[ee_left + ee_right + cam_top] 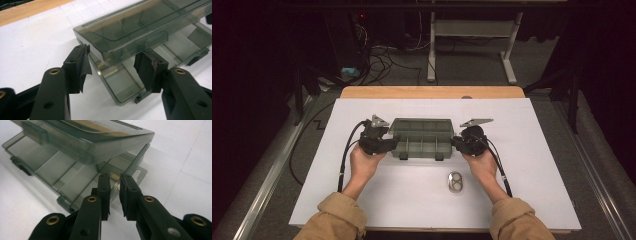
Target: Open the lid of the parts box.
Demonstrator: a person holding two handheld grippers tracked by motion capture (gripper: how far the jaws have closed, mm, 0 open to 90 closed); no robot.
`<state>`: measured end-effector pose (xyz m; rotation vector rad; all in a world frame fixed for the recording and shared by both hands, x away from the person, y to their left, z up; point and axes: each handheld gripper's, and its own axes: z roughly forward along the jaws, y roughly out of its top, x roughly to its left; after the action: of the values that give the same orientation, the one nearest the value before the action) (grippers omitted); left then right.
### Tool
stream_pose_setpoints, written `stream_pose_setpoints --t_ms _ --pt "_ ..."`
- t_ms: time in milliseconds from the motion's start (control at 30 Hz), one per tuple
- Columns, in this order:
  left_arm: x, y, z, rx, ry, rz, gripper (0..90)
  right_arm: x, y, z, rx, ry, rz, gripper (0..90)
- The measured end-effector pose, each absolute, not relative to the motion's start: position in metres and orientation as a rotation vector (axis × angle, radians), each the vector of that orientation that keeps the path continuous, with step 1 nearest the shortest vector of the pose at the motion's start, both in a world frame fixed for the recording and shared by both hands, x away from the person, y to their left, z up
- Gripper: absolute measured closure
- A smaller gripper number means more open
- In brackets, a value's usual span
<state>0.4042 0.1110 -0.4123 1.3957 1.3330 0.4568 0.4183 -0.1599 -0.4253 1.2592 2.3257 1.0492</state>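
A smoky translucent compartment box point(422, 137) lies mid-table with its lid point(130, 32) raised partway over the divided base point(50, 167). My left gripper point(395, 143) is at the box's left end. Its jaws stand open on either side of the lid's near corner point(112, 62), and I cannot tell whether they touch it. At the right end, my right gripper point(456, 143) is shut on the base's thin side wall point(115, 182), with the wall running between the two pads.
A small shiny oval metal piece point(455, 181) lies on the white sheet point(522, 150) in front of the box, near the right hand. The wooden table edge point(432, 92) runs behind. Cables and a desk frame are on the floor beyond.
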Motion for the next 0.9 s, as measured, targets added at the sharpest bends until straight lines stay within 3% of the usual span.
stream_pose_setpoints --t_ms 900 --pt "0.440 0.112 -0.388 1.283 1.309 0.449 49.0 0.444 -0.147 -0.431 1.370 2.307 0.945 73.8"
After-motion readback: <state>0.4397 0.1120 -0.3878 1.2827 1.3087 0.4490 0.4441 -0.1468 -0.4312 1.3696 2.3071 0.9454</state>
